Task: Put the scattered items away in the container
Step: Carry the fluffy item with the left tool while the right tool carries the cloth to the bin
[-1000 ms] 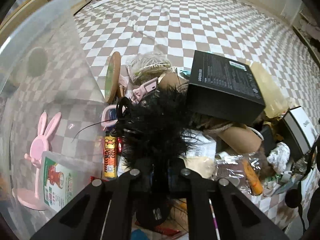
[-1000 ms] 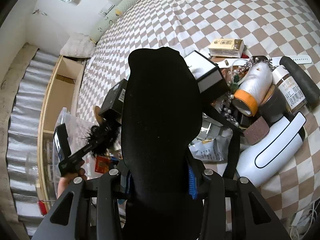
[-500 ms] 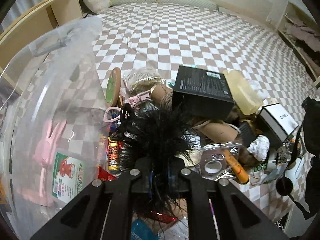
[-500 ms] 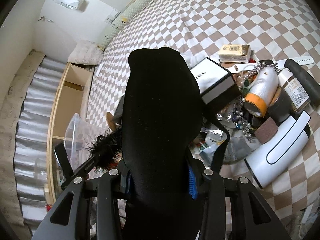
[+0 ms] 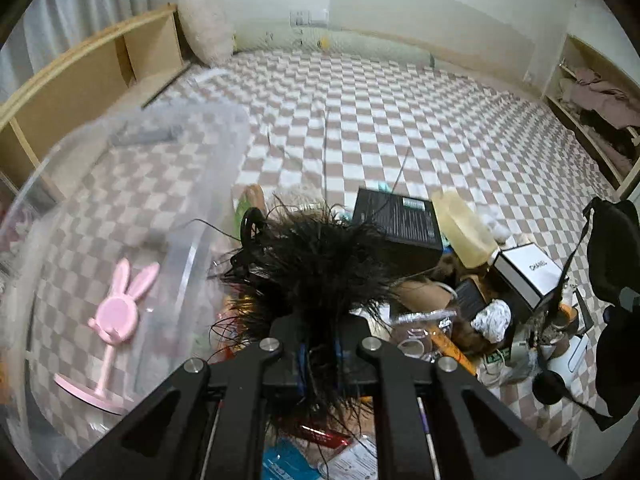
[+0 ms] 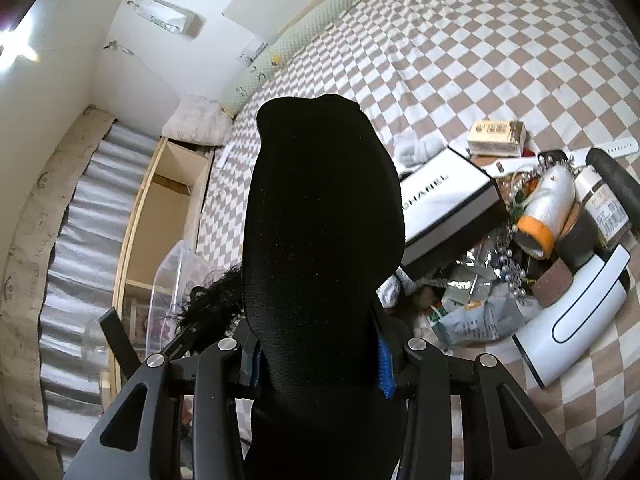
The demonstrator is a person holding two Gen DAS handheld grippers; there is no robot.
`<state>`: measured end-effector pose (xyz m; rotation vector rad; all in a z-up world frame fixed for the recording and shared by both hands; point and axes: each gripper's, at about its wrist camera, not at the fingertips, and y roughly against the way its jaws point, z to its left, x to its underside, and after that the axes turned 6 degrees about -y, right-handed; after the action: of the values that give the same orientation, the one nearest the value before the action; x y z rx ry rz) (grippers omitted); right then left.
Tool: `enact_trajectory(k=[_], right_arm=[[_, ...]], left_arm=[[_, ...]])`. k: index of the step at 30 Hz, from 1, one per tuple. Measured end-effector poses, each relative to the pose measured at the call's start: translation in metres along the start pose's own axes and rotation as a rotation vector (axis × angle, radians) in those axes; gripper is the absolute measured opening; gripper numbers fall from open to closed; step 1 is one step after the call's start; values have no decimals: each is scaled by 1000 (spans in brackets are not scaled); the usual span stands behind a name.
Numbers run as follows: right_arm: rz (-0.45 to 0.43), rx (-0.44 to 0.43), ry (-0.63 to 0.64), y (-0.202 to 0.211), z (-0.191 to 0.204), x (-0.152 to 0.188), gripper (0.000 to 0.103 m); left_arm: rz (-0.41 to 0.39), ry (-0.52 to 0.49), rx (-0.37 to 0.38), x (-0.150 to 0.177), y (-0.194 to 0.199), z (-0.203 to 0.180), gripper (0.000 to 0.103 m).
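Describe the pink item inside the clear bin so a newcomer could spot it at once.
On the checkered bed stands a clear plastic bin, left of the clutter pile. In it lies a pink stand with a round base, thin stem and rabbit-ear top, the only pink, eared thing there.

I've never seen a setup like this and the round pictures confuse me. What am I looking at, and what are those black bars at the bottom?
There is no robot here: a person carries a hand-held gripper in each hand, and each one has a wide-angle camera looking along its two fingers. The black bars are those fingers. One picture comes from the left gripper, shut on a black feathery thing. The other comes from the right gripper, shut on a black pouch that blocks much of its view. Below lies a checkered bed with a pile of clutter: a black box, a white box, a tape roll. At the left stands a clear bin holding a pink bunny stand.
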<state>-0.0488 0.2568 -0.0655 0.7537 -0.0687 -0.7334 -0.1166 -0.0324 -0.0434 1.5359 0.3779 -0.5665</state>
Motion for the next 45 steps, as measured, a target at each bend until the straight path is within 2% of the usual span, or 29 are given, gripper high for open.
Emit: enact_trajectory(k=[7,15,21,26,35,40,45], right_arm=[[-86,27,116,10,26,-3,42],[-146,28,244,18,60,1,42],[-142,-20,281,17,74,4,42],[-122,-37,290,14,77,6,42],[-81,-46,276,5,80,11,42],[-64,-38,276,1,81,15,42],[-60,-24,278,-1,81,17,42]], left_arm=[[-87,15,48,-6,29,-1,10],[-187,67,112,-18,63,8,10],[-261,144,120,-32,89,36,10],[-336,218,94,-32,113,69,10],[-434,322,-31,-7,151,151,10],[-408,403,-99,17,148,201,10],[-325,405,-175,33,129,220,10]])
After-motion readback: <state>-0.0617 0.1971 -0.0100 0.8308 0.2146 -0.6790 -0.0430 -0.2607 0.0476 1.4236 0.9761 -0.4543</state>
